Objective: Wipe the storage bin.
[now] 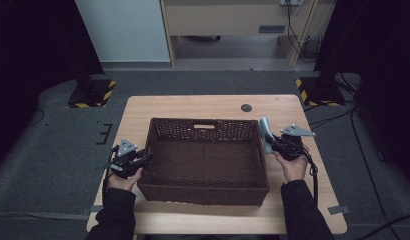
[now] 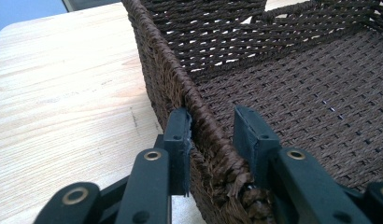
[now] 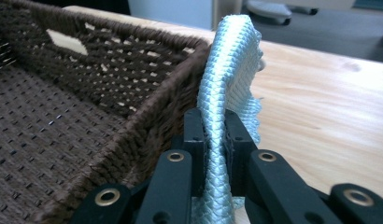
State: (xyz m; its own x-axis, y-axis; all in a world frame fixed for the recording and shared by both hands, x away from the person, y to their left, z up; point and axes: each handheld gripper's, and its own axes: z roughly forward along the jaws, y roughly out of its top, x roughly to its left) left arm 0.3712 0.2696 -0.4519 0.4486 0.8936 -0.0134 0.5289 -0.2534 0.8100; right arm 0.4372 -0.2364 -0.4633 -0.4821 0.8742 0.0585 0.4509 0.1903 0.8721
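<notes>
A: What is held, and where?
B: A pale blue woven strap (image 3: 227, 93), clamped between the jaws of the right gripper (image 3: 213, 135). In the high view the strap (image 1: 265, 134) stands right of centre, just outside the right wall of the basket (image 1: 205, 192).

A: And the basket itself?
B: A dark brown wicker basket (image 2: 292, 70), centre of the high view, resting on the wooden table (image 1: 203, 102). A handle slot is cut in its far wall.

A: What of the other tool?
B: The left gripper (image 2: 210, 140) straddles the basket's left wall, one jaw outside, one inside. The outer jaw touches the weave; whether the inner jaw presses on it cannot be told. In the high view the left gripper (image 1: 145, 157) lies at the lower left of the basket.

A: Surroundings?
B: Grey floor, with a small dark disc (image 1: 246, 107) at the table's far edge.
</notes>
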